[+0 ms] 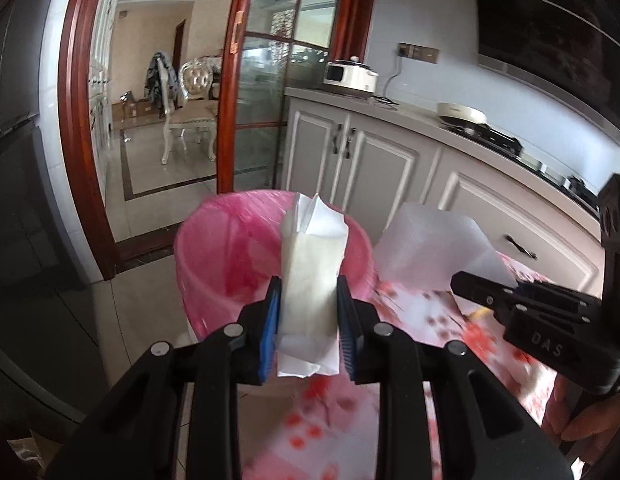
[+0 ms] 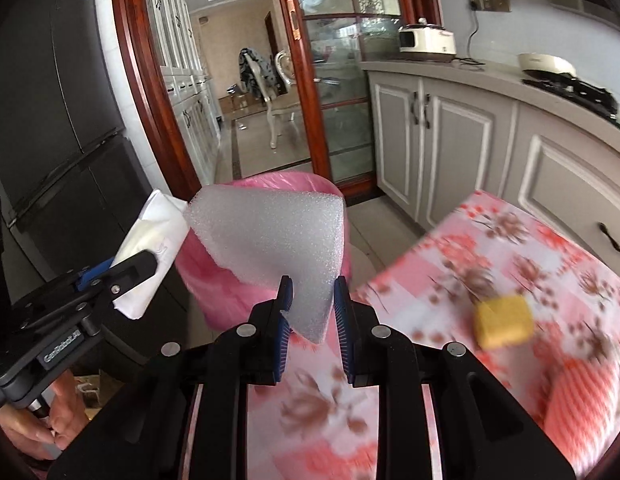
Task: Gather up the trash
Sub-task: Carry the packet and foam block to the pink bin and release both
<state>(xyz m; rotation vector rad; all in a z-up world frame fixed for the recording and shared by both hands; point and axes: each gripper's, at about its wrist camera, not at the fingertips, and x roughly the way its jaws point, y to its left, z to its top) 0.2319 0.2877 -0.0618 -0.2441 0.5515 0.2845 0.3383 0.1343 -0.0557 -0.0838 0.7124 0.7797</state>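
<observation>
A crumpled white paper packet (image 1: 311, 276) is clamped between the blue pads of my left gripper (image 1: 308, 312), held up in front of the pink-lined trash bin (image 1: 226, 248). My right gripper (image 2: 310, 312) is shut on a sheet of white packing foam (image 2: 270, 232), also raised before the bin (image 2: 214, 280). In the left wrist view the right gripper (image 1: 489, 284) shows at the right with the foam (image 1: 429, 240). In the right wrist view the left gripper (image 2: 122, 272) shows at the left with the paper packet (image 2: 150, 236).
A table with a pink floral cloth (image 2: 489, 280) lies under and right of the grippers, with a yellow block (image 2: 503, 320) on it. Grey kitchen cabinets (image 1: 389, 168) run along the right. A dark fridge (image 2: 50, 120) stands left. A red-framed glass door (image 1: 246, 80) is beyond the bin.
</observation>
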